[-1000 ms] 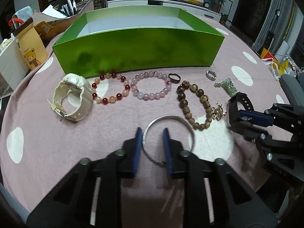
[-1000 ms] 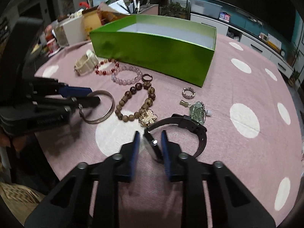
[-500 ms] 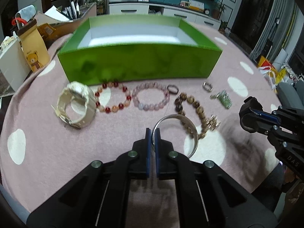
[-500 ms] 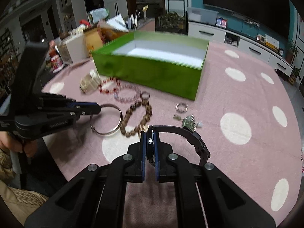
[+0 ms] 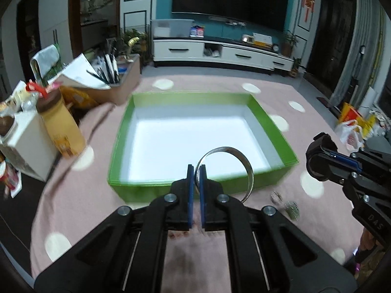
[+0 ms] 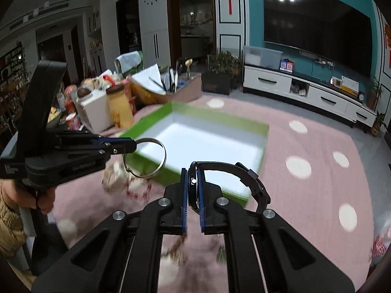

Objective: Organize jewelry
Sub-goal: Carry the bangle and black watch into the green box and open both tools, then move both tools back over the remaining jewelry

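Silver bangle pinched in left tool (right tool grips black watch).

black grippers, blue pads, silver screws

Wall television, white cabinet, potted plant

Your bangle is polished metal, smooth and bright along its rim. Just behind it, the box looks like glossy green card outside with a matt white paper lining. Your watch has a matt black band, likely rubber or plastic. Under the box, the bench wears soft, matt pink cloth with white dots.
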### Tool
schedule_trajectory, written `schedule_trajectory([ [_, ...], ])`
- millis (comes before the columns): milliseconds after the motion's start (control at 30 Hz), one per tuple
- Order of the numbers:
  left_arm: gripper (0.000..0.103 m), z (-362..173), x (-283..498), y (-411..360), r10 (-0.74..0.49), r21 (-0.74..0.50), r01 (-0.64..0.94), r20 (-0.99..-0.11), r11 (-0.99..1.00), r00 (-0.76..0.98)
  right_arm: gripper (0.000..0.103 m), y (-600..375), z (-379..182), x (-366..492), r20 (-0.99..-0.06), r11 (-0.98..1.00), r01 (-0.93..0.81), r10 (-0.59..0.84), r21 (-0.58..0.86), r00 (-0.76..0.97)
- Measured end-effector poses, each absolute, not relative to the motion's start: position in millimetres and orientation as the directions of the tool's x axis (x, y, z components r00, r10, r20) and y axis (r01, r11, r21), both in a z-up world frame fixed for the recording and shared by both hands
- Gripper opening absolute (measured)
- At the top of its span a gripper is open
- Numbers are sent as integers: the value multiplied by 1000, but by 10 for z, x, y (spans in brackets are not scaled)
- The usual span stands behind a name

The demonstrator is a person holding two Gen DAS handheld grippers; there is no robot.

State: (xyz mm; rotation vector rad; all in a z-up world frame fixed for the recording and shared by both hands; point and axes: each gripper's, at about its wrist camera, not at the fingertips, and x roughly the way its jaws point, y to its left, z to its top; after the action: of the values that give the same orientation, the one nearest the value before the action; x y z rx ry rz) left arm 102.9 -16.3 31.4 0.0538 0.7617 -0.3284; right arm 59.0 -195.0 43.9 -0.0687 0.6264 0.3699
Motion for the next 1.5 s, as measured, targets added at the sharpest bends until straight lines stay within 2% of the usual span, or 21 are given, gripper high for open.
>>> schedule_trajectory([
  [400, 6, -53, 1865, -237, -166, -34, 216, -762, 976, 626, 9, -1736, 13, 1609, -681, 926, -358, 339, 120, 649],
  [467, 7, -99, 1924, -239, -150, -25, 206, -769, 978, 622, 26, -1759, -38, 1702, -692, 931, -334, 339, 149, 637],
  [500, 12, -107, 1925, -233, -148, -23, 205, -770, 978, 621, 38, -1803, -33, 1716, -685, 935, -315, 338, 165, 645],
  [533, 17, -109, 1932, -220, -146, -23, 202, -772, 979, 619, 41, -1858, -12, 1693, -673, 936, -303, 340, 177, 657],
  [600, 48, -92, 1922, -178, -135, -19, 187, -768, 982, 626, 41, -1949, 44, 1639, -653, 934, -293, 352, 203, 671],
  [667, 54, -56, 1900, -103, -130, -27, 170, -765, 985, 631, 41, -2051, 96, 1548, -640, 936, -275, 350, 219, 684],
  [700, 62, -38, 1895, -72, -126, -28, 162, -763, 986, 634, 42, -2103, 121, 1473, -633, 936, -267, 351, 228, 690],
  [733, 76, -12, 1871, -25, -119, -31, 149, -762, 988, 636, 47, -2149, 134, 1427, -630, 937, -258, 349, 235, 694],
  [833, 82, 63, 1757, 105, -103, -31, 120, -753, 992, 650, 58, -2258, 159, 1190, -621, 943, -231, 332, 240, 710],
  [867, 89, 75, 1708, 148, -86, -22, 106, -753, 994, 652, 59, -2285, 159, 1090, -618, 943, -225, 330, 244, 713],
  [1033, 98, 123, 1381, 386, -73, -42, 62, -753, 997, 654, 70, -2355, 95, 674, -637, 953, -171, 296, 252, 712],
  [1100, 101, 138, 1225, 480, -64, -46, 44, -751, 998, 658, 70, -2399, 64, 525, -641, 954, -156, 288, 255, 712],
  [1367, 101, 91, 691, 661, -81, -78, 33, -758, 996, 647, 70, -2400, -70, 71, -655, 947, -138, 302, 291, 692],
  [1500, 101, 23, 479, 645, -134, -124, 61, -758, 990, 639, 70, -2329, -159, -73, -666, 942, -150, 321, 302, 674],
])
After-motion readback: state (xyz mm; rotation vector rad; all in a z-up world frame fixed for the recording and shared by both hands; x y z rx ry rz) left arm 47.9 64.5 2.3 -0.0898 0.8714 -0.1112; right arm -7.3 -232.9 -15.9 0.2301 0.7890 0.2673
